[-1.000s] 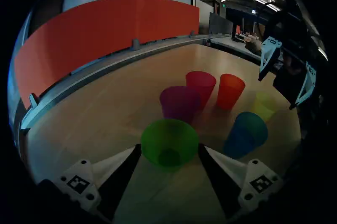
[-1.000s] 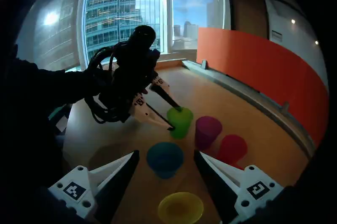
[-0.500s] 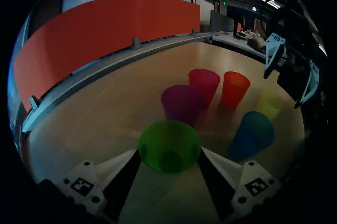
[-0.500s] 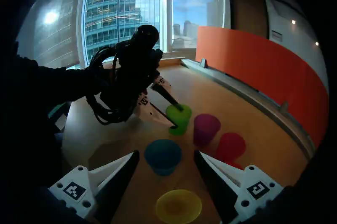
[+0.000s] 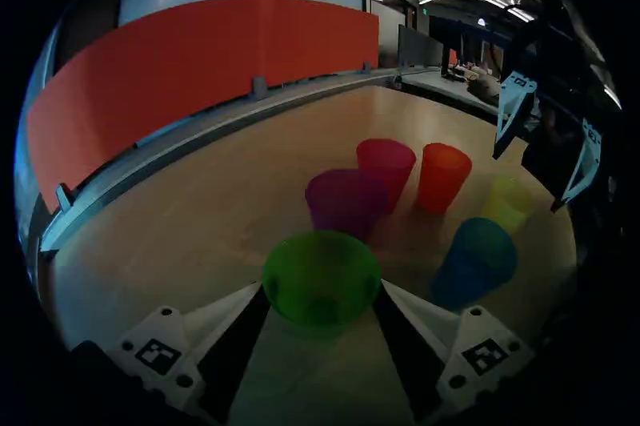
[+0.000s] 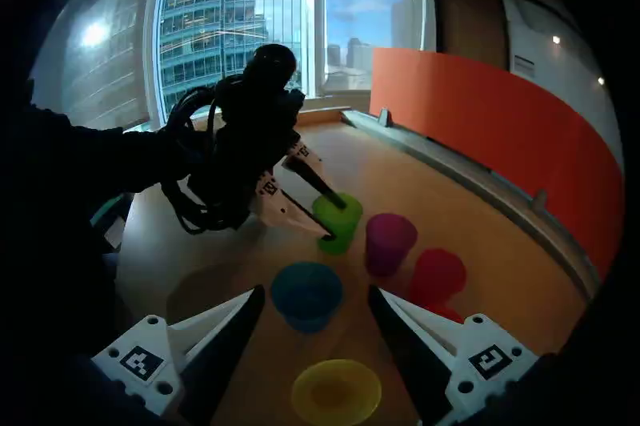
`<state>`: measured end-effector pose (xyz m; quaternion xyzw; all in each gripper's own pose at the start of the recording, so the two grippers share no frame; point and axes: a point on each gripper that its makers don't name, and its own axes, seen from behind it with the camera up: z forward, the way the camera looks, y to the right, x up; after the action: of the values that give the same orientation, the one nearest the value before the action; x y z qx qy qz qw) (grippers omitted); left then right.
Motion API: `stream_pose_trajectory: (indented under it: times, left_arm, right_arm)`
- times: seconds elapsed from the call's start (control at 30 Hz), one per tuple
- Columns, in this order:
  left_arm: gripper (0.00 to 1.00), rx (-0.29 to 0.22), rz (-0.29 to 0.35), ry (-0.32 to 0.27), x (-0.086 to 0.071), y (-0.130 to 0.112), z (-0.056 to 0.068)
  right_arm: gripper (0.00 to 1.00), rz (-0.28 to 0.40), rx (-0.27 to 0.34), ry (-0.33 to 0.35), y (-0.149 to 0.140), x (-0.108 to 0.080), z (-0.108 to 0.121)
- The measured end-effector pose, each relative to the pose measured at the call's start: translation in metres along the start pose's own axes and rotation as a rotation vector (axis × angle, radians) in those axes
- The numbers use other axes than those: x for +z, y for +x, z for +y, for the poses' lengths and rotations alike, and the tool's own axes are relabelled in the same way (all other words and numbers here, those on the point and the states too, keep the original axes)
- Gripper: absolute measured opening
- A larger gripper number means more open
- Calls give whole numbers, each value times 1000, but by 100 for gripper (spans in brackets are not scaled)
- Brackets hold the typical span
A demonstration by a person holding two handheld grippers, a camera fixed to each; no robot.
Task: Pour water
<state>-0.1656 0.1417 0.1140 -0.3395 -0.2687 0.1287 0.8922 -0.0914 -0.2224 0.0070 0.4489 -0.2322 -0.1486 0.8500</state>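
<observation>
A green cup [image 5: 322, 282] sits between the fingers of my left gripper [image 5: 320, 291], which is shut on its sides. The right gripper view shows the same hold: the left gripper [image 6: 334, 222], held by a dark-sleeved hand, clamps the green cup [image 6: 338, 216] just above the wooden table [image 6: 448, 210]. My right gripper [image 6: 316, 291] is open, with a blue cup [image 6: 306, 294] standing ahead of its fingertips, untouched. In the left gripper view the right gripper [image 5: 525, 182] hovers above the yellow cup [image 5: 506, 202]. I cannot tell whether any cup holds water.
Purple [image 5: 346, 200], pink [image 5: 386, 170], orange [image 5: 442, 176] and blue [image 5: 474, 262] cups cluster beyond the green one. A yellow cup [image 6: 336, 390] lies below my right fingers. An orange partition [image 5: 200, 58] lines the table's far edge; windows [image 6: 240, 18] behind.
Both views shift only slightly. The blue and yellow cups drift a little up and left in the right gripper view. The left gripper keeps its hold on the green cup.
</observation>
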Motion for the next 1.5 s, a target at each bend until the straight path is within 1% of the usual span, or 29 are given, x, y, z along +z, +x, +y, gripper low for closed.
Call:
stream_pose_trajectory:
  times: [0.27,0.6,1.0,1.27,1.37,1.5]
  left_arm:
    - [85,-12,61,3,-16,25,-4]
    - [86,-10,100,15,-30,39,-7]
    - [85,26,161,41,-45,58,-7]
    - [86,58,206,53,-58,73,-6]
    - [86,60,221,61,-62,78,-8]
    - [85,49,240,67,-67,83,-12]
  right_arm:
    - [100,-6,-1,-3,-1,1,1]
    - [100,-20,-5,-3,-5,7,-2]
    - [100,-48,-6,0,-11,17,-6]
    - [100,-67,10,4,-16,25,-7]
    - [100,-75,11,6,-17,28,-8]
    - [100,-91,6,10,-20,33,-11]
